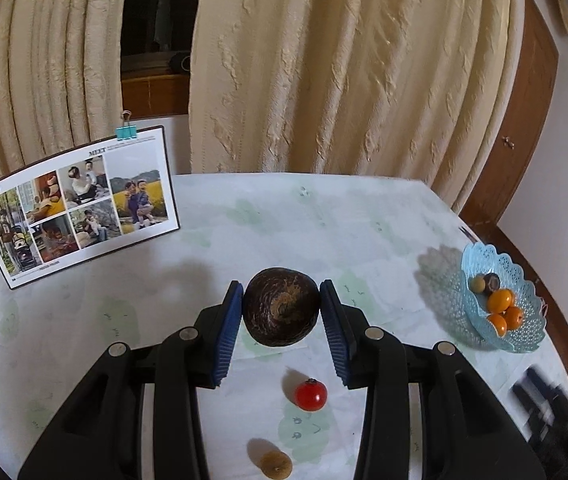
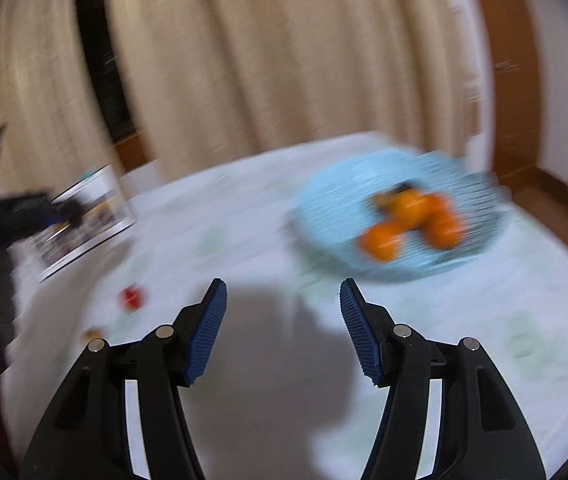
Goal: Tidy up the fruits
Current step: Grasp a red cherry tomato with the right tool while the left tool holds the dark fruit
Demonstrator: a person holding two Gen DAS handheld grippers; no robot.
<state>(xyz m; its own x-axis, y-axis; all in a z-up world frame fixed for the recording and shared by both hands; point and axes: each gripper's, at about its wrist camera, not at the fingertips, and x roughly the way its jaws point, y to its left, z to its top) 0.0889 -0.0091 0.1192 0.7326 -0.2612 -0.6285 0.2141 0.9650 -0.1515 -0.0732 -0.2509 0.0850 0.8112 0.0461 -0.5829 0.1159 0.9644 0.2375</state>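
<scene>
One dark avocado (image 1: 281, 307) sits clamped mid-table in left gripper (image 1: 281, 312); firm, heavyish, rounded, so squeeze its widest part. Right gripper (image 2: 282, 332) open, empty, near blue basket (image 2: 323, 196).

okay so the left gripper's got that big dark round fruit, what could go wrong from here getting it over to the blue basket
1. The dark round fruit is wide and smooth, and the left gripper pinches it only at its sides near the pad tips, so it may slip or roll out.
2. The blue basket already holds several orange fruits, so a drop could knock them.
3. The red tomato lies just below and could get bumped.
</scene>
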